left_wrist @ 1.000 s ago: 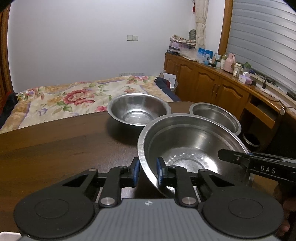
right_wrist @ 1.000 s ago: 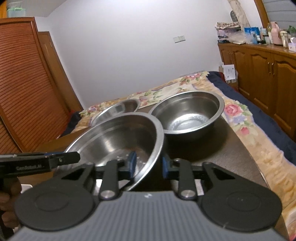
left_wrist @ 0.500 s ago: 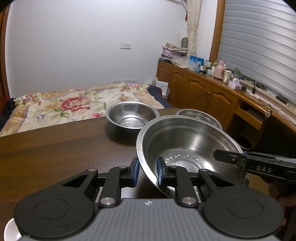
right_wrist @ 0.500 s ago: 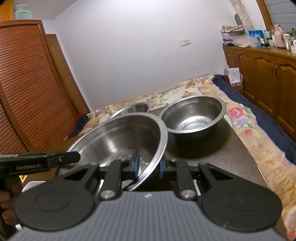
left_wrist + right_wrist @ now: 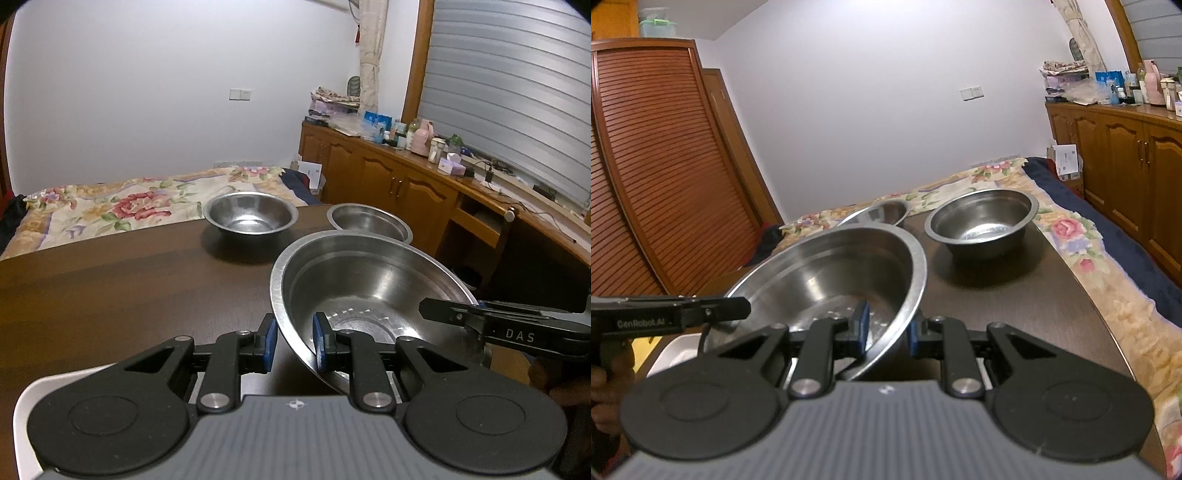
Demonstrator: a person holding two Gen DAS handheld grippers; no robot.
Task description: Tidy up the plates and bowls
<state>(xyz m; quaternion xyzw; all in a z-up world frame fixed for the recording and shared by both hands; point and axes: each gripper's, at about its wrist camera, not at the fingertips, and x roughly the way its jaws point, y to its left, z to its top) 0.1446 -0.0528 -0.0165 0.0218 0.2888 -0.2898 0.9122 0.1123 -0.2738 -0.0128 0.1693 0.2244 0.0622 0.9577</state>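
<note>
— Basin (image 5: 369,291): where is it?

— Between my two grippers, tilted above the counter (image 5: 110,295). My left gripper (image 5: 294,345) pinches the near rim, jaws narrow, one pad inside and one outside.

— And the right gripper (image 5: 885,334)?

— Clamped the same way on the opposite rim. A basin this broad would likely swing from one grip.

— What else is there?

— Two bowls, deep (image 5: 250,216) and shallow (image 5: 369,221), sit at the far edge, probably for nesting.

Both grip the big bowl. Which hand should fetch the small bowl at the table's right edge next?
Probably the right gripper: that small bowl sits unobstructed just ahead of it. From the left gripper, the big bowl lies between.
</note>
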